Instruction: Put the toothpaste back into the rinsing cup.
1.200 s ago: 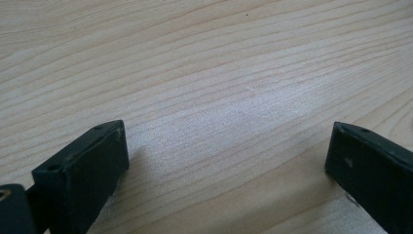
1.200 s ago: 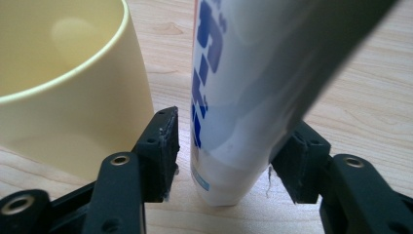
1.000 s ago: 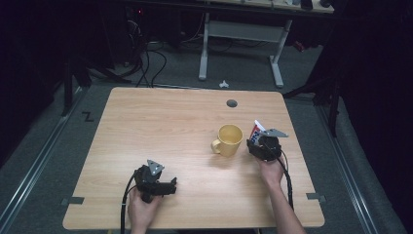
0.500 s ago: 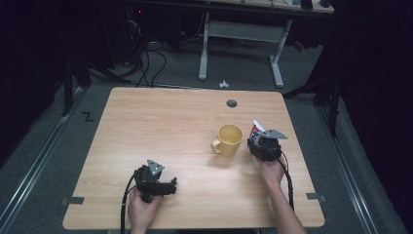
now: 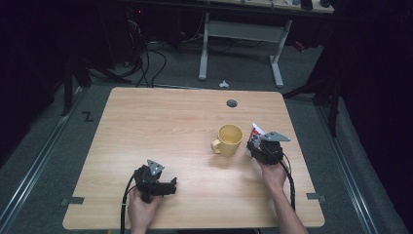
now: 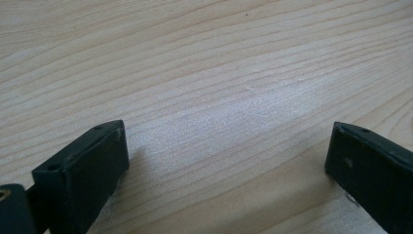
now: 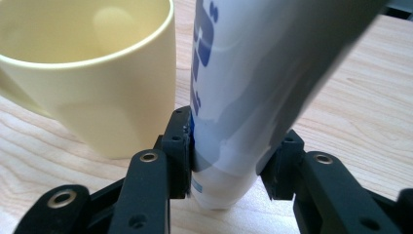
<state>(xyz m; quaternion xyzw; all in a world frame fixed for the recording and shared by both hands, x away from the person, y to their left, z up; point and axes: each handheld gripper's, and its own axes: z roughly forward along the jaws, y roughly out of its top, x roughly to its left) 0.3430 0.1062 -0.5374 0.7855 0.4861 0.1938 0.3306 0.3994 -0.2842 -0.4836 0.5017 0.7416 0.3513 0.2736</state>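
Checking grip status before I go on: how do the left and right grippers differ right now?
The right gripper has just closed its jaws on the white tube beside the yellow mug; the left gripper stands open with nothing between its jaws. The right sits near the table's right edge, the left near its front edge. Both are hand-held.

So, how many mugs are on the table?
1. The yellow mug stands on the wooden table, right of centre, handle toward the left side. The white tube held by the right gripper is beside it. Nothing seems hidden.
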